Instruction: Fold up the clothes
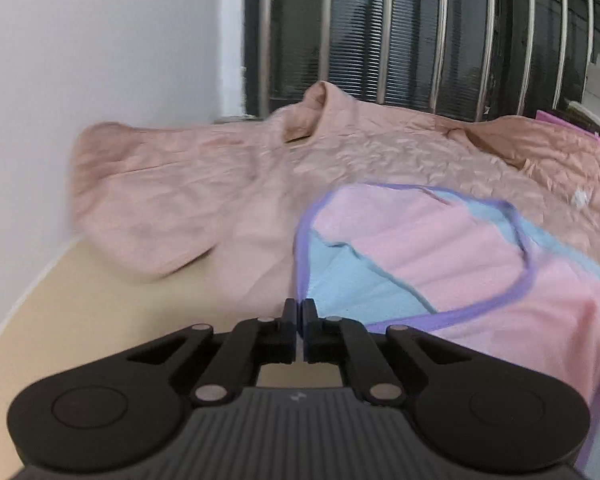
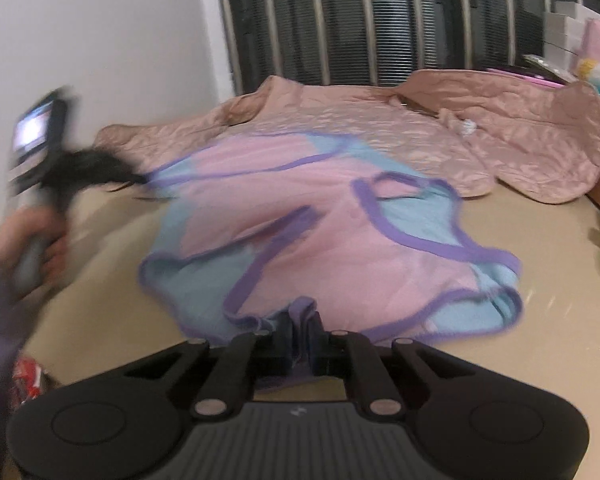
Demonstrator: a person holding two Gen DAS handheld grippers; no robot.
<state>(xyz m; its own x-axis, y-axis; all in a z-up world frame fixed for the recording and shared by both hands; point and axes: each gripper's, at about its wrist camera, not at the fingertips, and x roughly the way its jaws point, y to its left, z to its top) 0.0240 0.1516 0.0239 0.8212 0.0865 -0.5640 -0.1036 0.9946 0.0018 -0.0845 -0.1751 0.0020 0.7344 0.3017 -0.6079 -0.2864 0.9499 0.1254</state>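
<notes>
Backdrop: white wall (image 1: 100, 40) on the left, dark slatted window behind pale vertical bars (image 1: 384, 32).
Surface: beige worktop (image 2: 560, 280), bare along its near and right edges.
Pink jacket (image 1: 172, 192): quilted, dusty pink, spread across the far side of the worktop below the window; collar raised, sleeves out to either side.
Garment (image 2: 308, 232): small, pink and light blue with purple edging, lying rumpled in front of the jacket and overlapping its lower part.
Left gripper (image 1: 299, 312): fingers together, pinching the purple trim at the garment's left edge; picture blurred.
Right gripper (image 2: 300, 324): fingers nearly together, clamped on a bunch of purple hem at the garment's near edge.
Person: in the right wrist view a blurred hand (image 2: 40, 240) holds the left gripper's handle at far left.
Clutter: boxes and pink items at far right, too blurred to name.
</notes>
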